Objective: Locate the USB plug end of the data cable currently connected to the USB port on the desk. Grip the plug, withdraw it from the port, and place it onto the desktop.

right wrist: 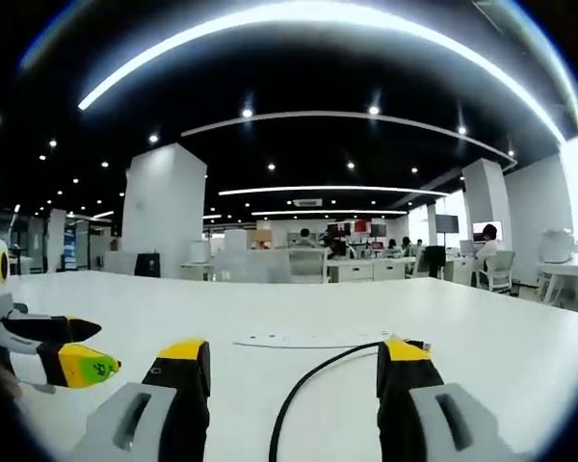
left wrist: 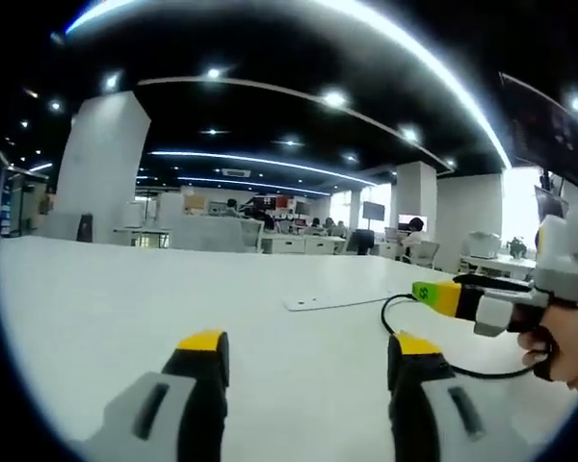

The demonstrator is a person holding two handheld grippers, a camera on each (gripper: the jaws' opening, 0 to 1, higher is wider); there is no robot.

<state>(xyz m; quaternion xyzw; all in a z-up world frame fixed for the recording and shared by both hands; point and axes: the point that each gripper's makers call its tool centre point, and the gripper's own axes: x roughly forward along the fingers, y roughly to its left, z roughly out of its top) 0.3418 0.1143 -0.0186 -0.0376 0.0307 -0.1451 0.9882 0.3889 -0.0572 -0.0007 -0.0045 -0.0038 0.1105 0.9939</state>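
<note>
A black data cable [right wrist: 306, 387] comes up from the bottom of the right gripper view between my right gripper's [right wrist: 291, 350] two jaws. Its far end meets the inner tip of the right-hand jaw, and I cannot make out the plug there. Those jaws stand wide apart, open. In the left gripper view the same cable [left wrist: 482, 372] loops on the white desk [left wrist: 125, 308] under the right gripper [left wrist: 433, 292], which a hand holds. My left gripper [left wrist: 308, 344] is open with nothing between its jaws. A flat white strip [left wrist: 332, 301] lies on the desk just beyond the cable.
The flat white strip [right wrist: 308, 340] also lies ahead of the right jaws, and the left gripper [right wrist: 106, 348] comes in low at the left edge. The white desk [right wrist: 501, 346] stretches far ahead. Office desks, chairs, pillars and seated people stand in the background.
</note>
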